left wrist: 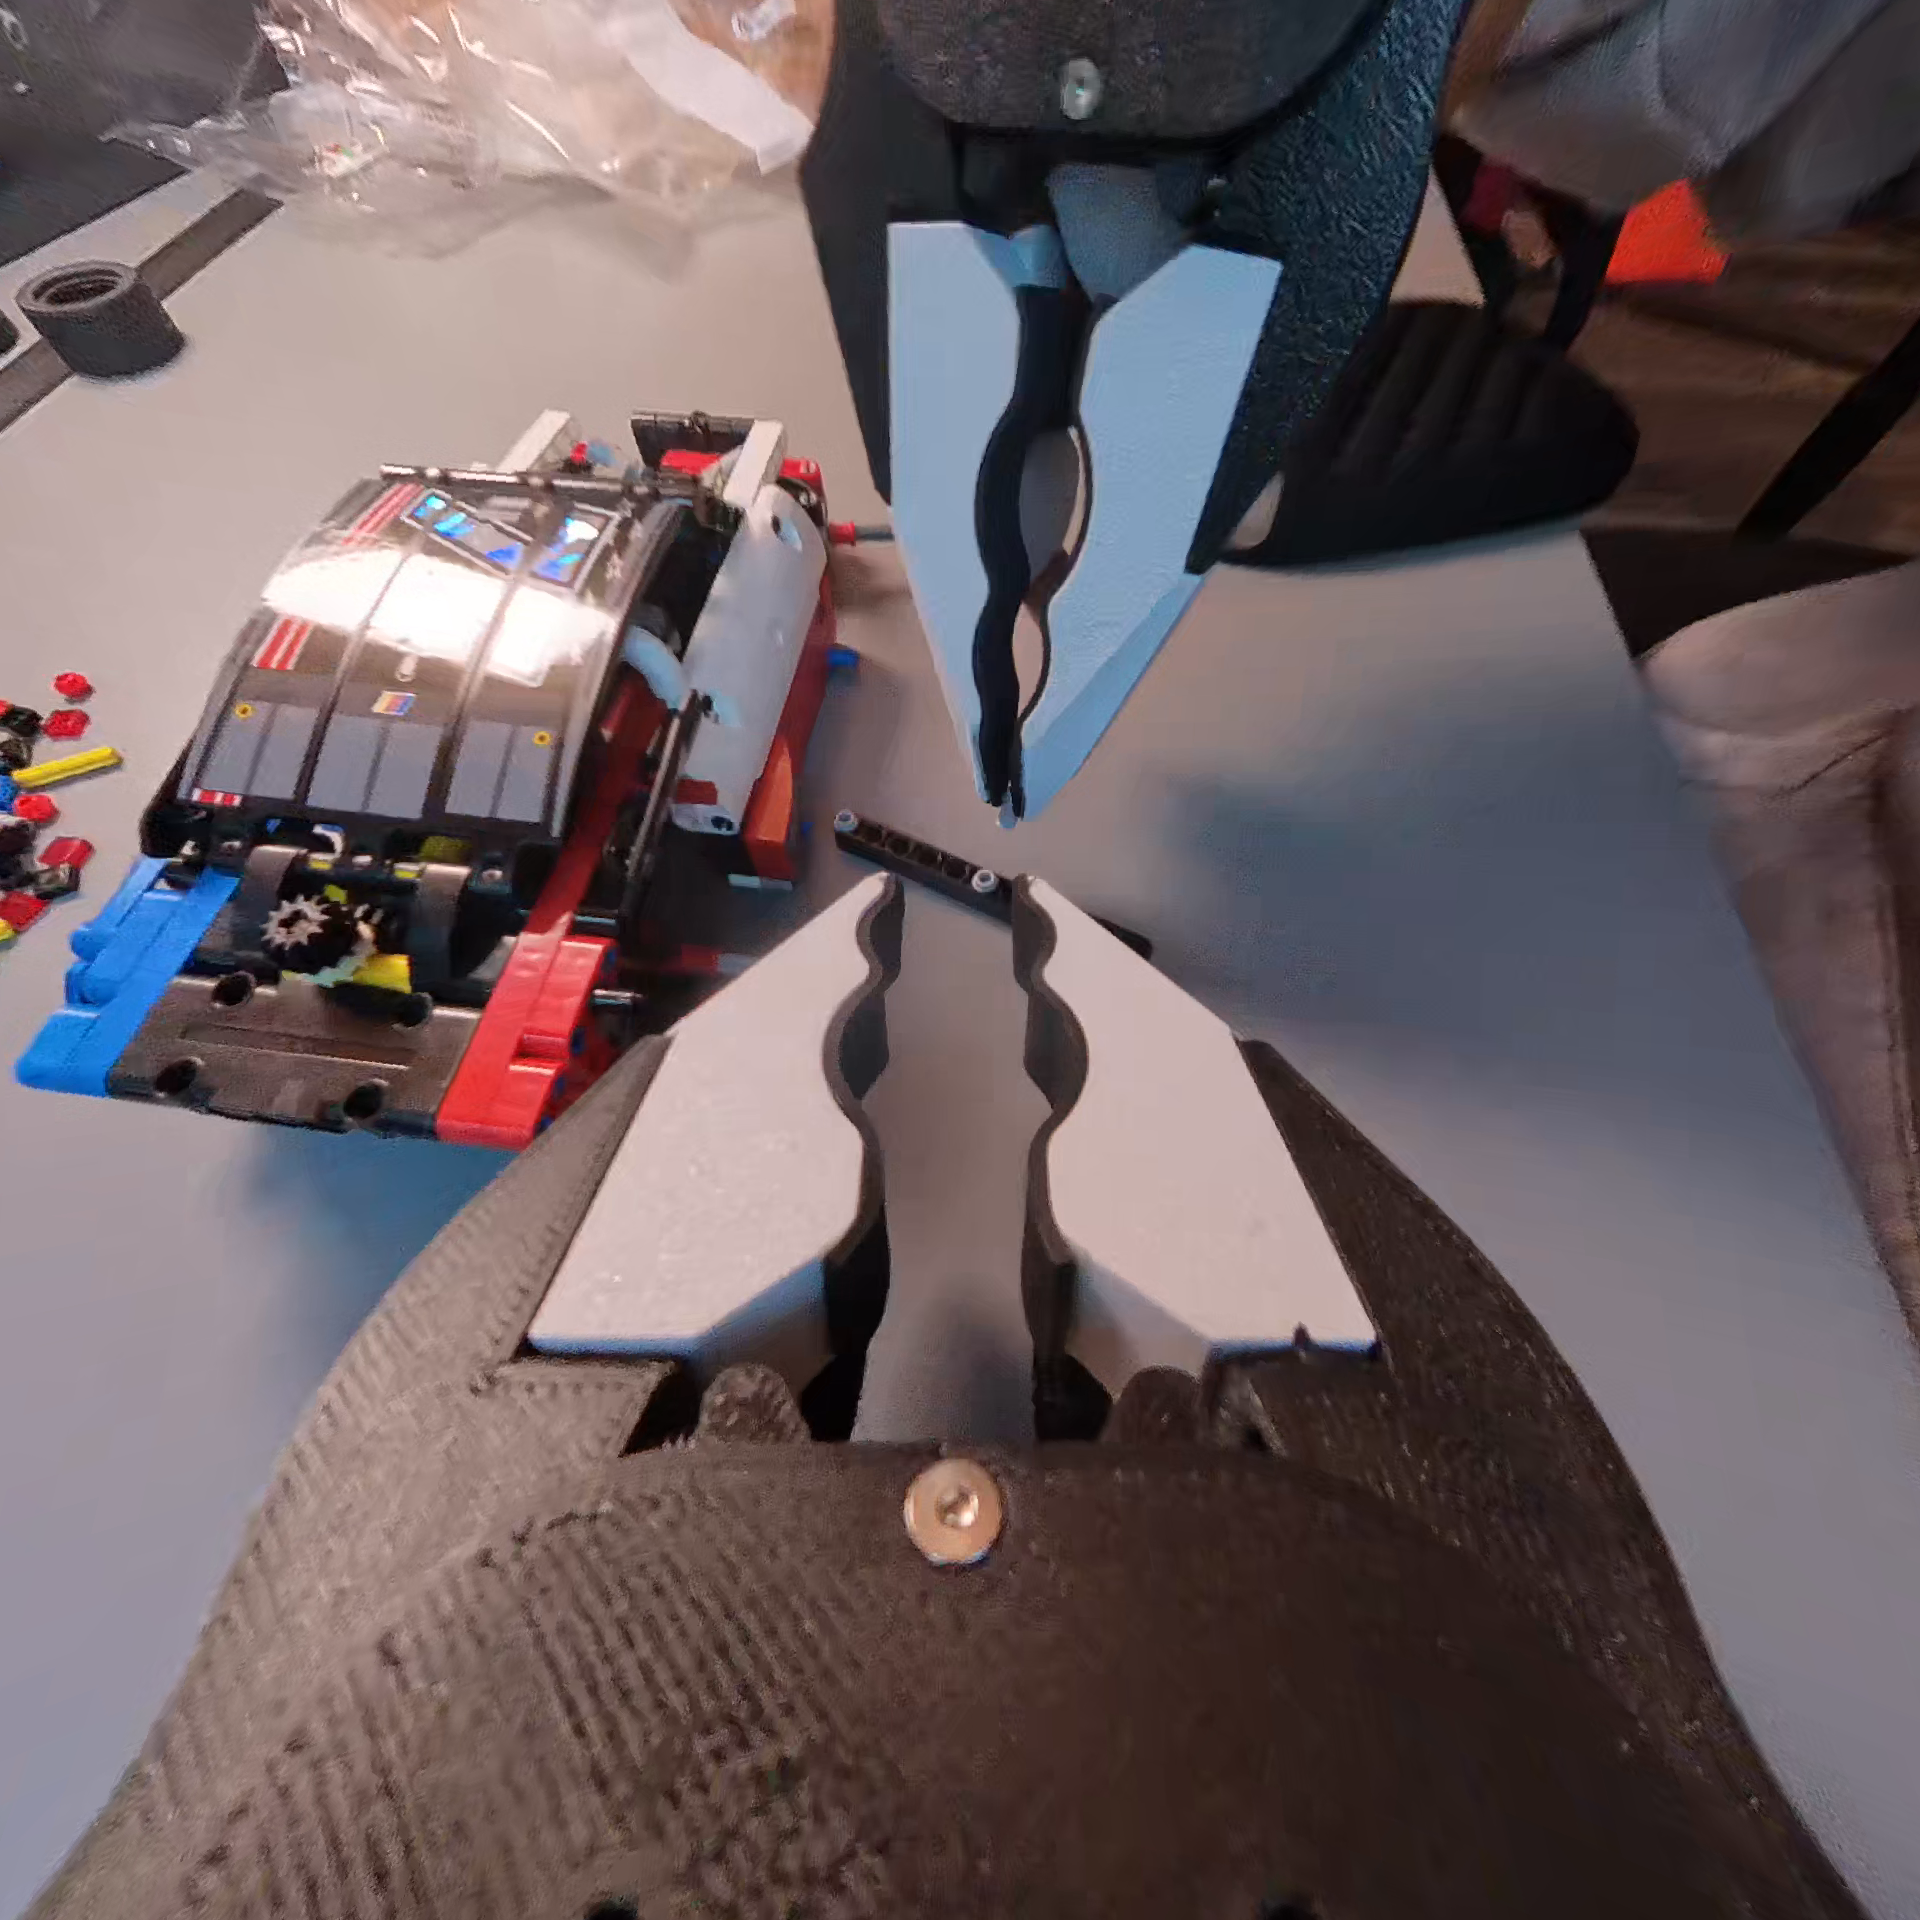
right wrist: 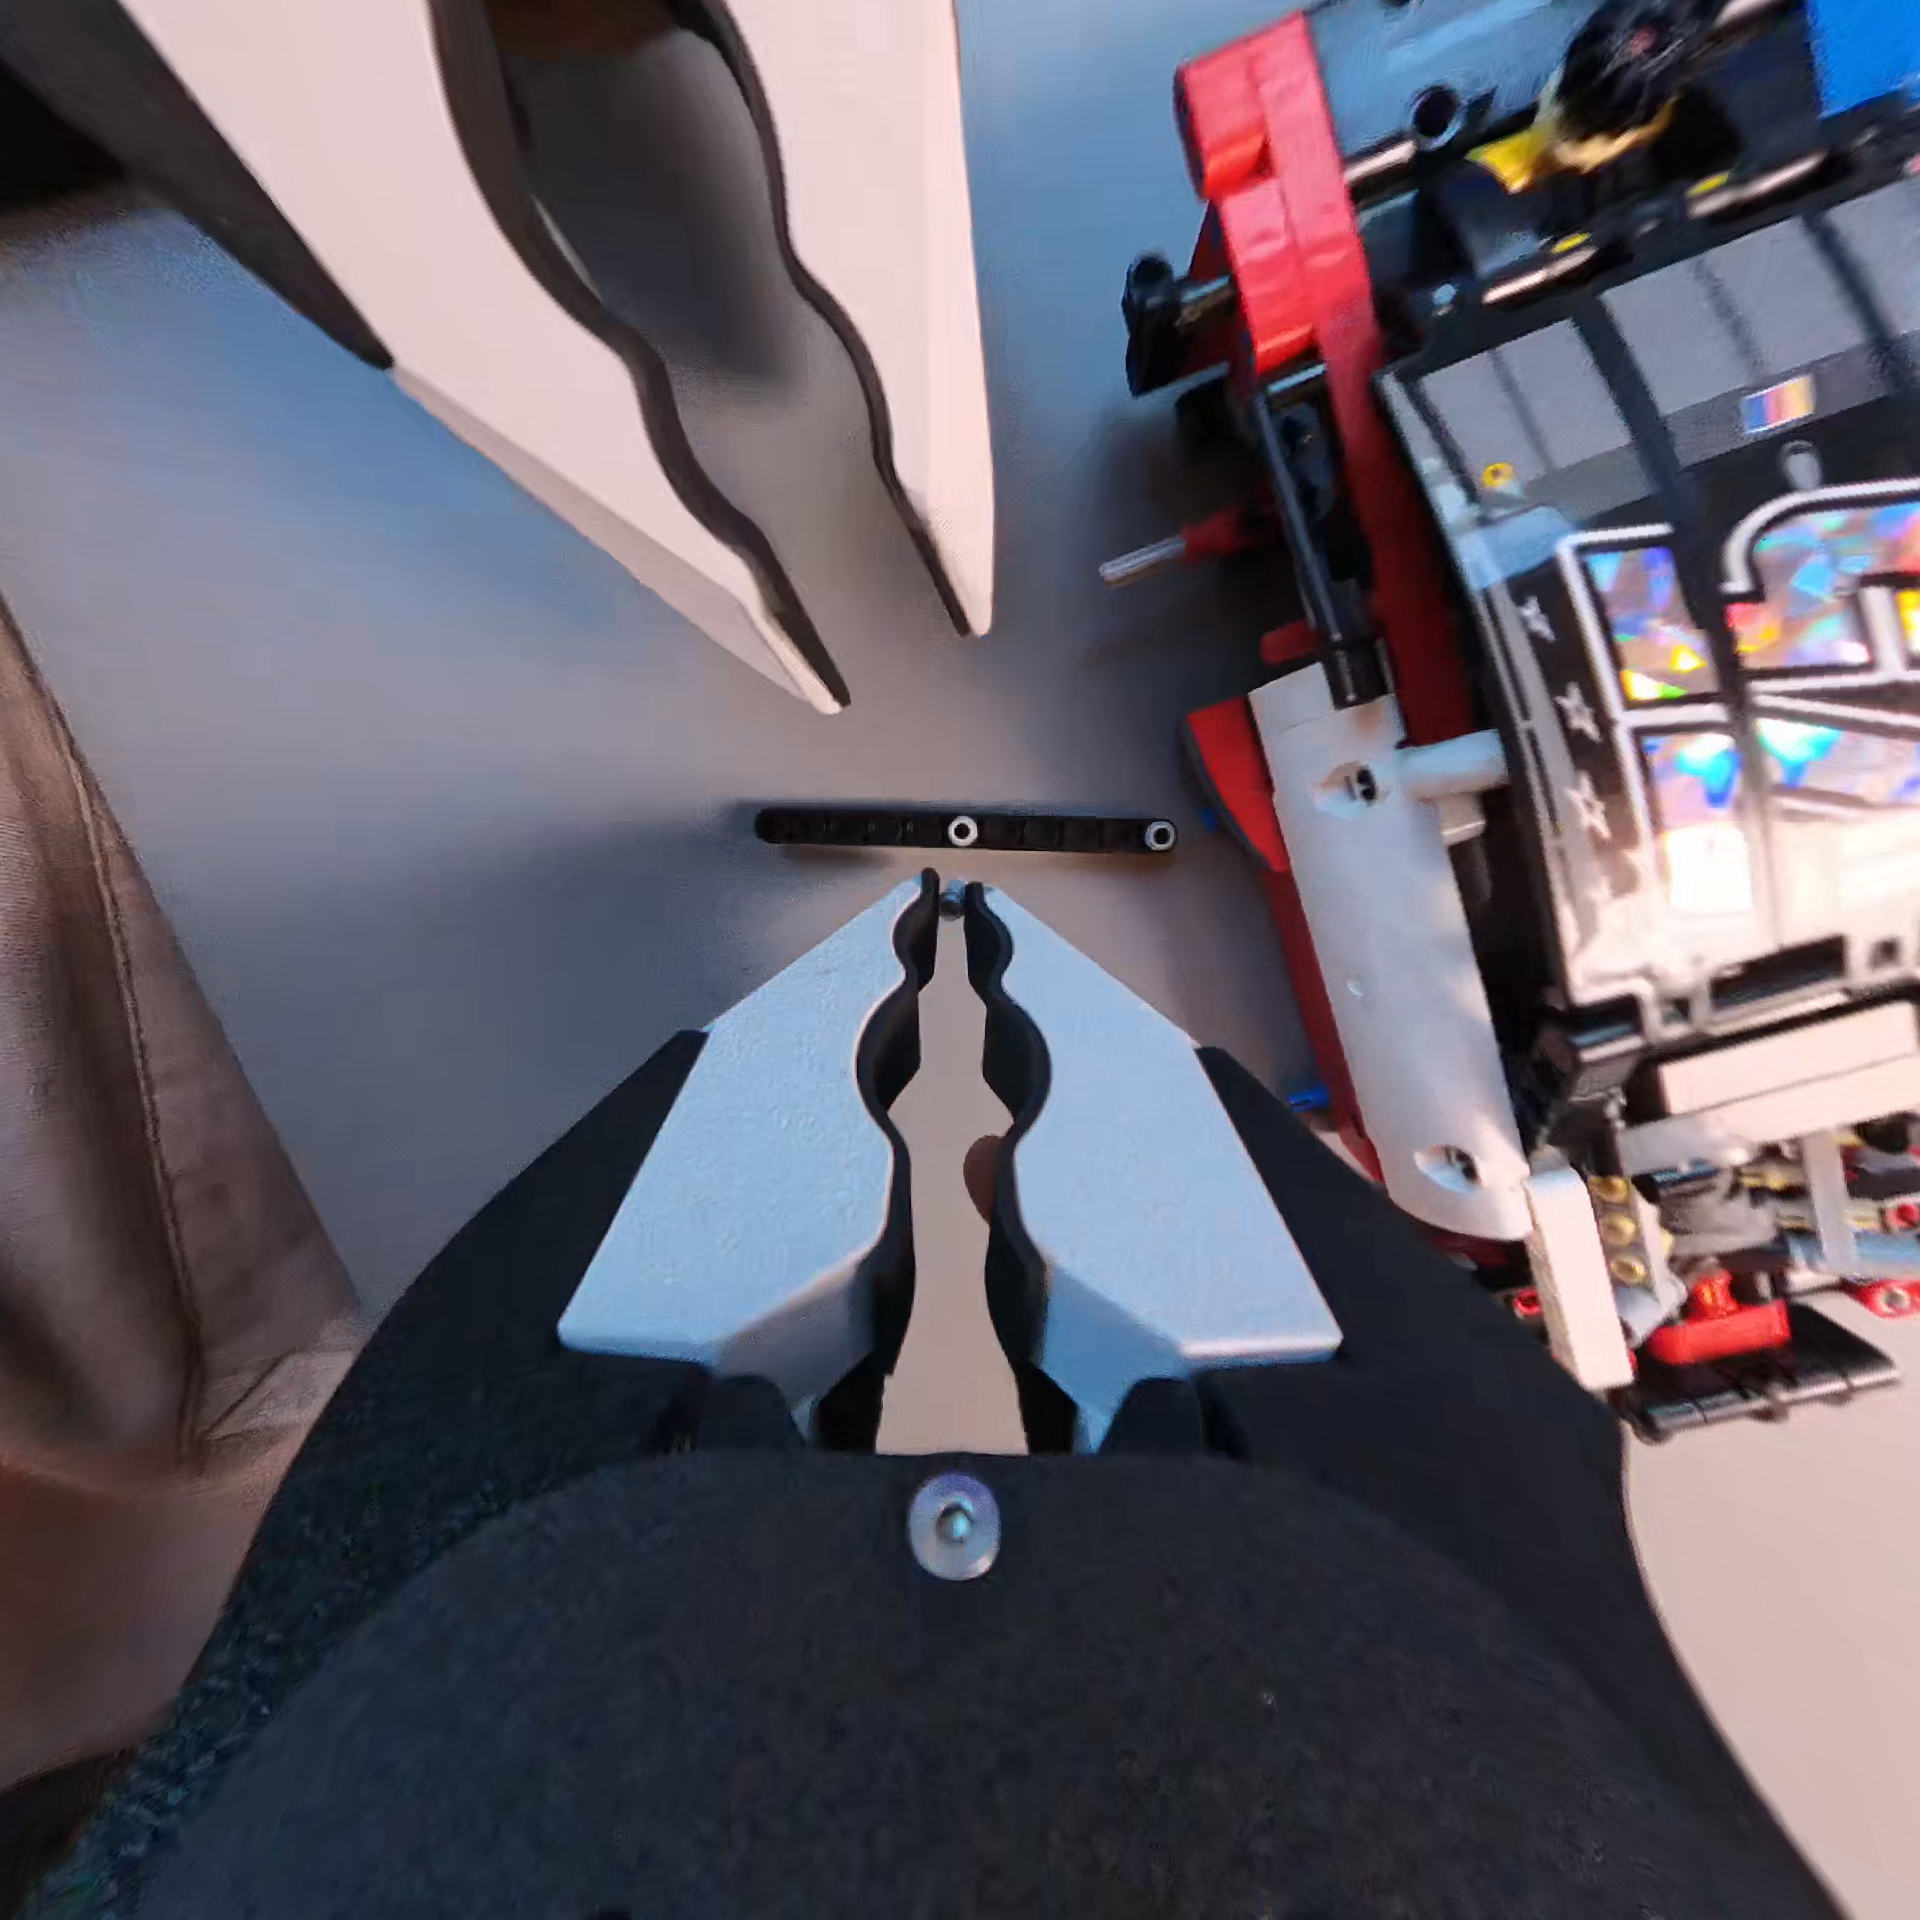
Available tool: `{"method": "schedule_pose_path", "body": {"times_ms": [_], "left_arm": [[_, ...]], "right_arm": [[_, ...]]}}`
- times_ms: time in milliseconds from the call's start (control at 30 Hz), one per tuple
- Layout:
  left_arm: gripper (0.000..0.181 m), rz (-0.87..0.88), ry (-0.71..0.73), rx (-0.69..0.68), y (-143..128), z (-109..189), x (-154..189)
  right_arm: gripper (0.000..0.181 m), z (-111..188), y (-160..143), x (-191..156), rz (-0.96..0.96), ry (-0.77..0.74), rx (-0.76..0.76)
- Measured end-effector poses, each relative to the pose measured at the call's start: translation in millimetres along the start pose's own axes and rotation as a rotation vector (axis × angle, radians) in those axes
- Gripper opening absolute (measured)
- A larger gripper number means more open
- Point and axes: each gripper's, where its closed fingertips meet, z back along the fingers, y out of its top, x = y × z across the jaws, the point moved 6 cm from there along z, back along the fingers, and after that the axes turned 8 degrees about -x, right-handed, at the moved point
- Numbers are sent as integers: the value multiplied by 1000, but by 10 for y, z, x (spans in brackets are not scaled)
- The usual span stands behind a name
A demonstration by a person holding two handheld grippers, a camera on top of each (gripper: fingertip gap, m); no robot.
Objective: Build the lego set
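In the left wrist view the left gripper (left wrist: 951, 883) fills the lower half of the frame, its grey tongs spread with a clear gap between the tips. Just past those tips a black perforated beam (left wrist: 920, 857) lies flat on the grey table (left wrist: 1403, 883), with two pale pins seated in its holes. The right gripper (left wrist: 1003, 810) comes down from the top centre, tips nearly together and hovering just above the beam.

In the right wrist view the right gripper (right wrist: 948, 891) sits at lower centre, tongs pressed almost together on what looks like a small grey pin (right wrist: 952, 900) at the very tips; the piece is tiny and hard to make out. The beam (right wrist: 966, 831) lies crosswise just beyond the tips, apart from them. The left gripper (right wrist: 904, 665) enters from the upper left, tongs parted.

The partly built lego car (left wrist: 499, 769), black roof with shiny stickers, white side panel, red and blue ends, stands at centre left, near the beam's far end. Loose small pieces (left wrist: 47, 790) lie at the left edge, a black tyre (left wrist: 99, 317) and a clear plastic bag (left wrist: 499, 114) at upper left.
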Motion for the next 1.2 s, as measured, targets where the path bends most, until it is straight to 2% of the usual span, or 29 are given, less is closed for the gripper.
{"method": "schedule_pose_path", "body": {"times_ms": [167, 433, 533, 700, 933, 1067, 1200], "left_arm": [[16, -54, -8, -82, -74, -111, 89], [16, -64, -8, -129, -118, -185, 123], [18, -71, -16, -128, -99, -206, 166], [33, -74, -5, -167, -75, -277, 226], [6, -179, -31, -184, 13, -439, 302], [1, -205, -38, -182, 147, -631, 334], [0, -199, 37, -193, 305, -848, 292]], "right_arm": [[2, -102, 97, 44, -16, 66, -120], [2, -124, 142, 25, -28, 116, -132], [2, -87, 140, 2, -23, 134, -90], [2, 126, 82, -114, 7, 180, 151], [2, 481, -289, -383, 95, 115, 485], [2, 574, -669, -355, 14, 13, 499], [3, 611, -1048, -188, -96, -78, 476]]}}
